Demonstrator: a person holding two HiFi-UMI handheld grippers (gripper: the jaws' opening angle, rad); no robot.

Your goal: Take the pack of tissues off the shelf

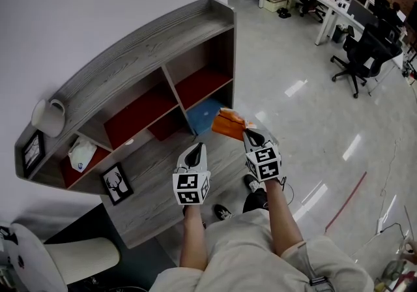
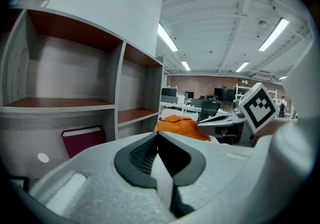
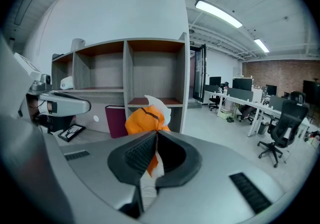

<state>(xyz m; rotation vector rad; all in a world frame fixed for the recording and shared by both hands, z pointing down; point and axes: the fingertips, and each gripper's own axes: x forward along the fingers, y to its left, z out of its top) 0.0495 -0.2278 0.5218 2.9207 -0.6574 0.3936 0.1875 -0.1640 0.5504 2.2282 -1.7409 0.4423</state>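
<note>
The pack of tissues (image 1: 229, 123) is orange, with a white tissue poking out of its top (image 3: 157, 104). It hangs in the air in front of the grey shelf unit (image 1: 150, 56), clear of the compartments. My right gripper (image 1: 249, 133) is shut on its lower end, and the pack (image 3: 145, 120) rises just past the pads. My left gripper (image 1: 195, 148) hovers to the left over the low shelf board, jaws shut with nothing between them. In the left gripper view the pack (image 2: 180, 125) shows ahead, apart from that gripper (image 2: 158, 134).
A maroon book (image 3: 116, 120) stands in a lower compartment, a blue item (image 1: 203, 115) in the one beside it. A white mug (image 1: 49, 116) sits on the shelf top. Picture frames (image 1: 117, 183) lean on the low board. Office desks and chairs (image 1: 361, 56) stand at the right.
</note>
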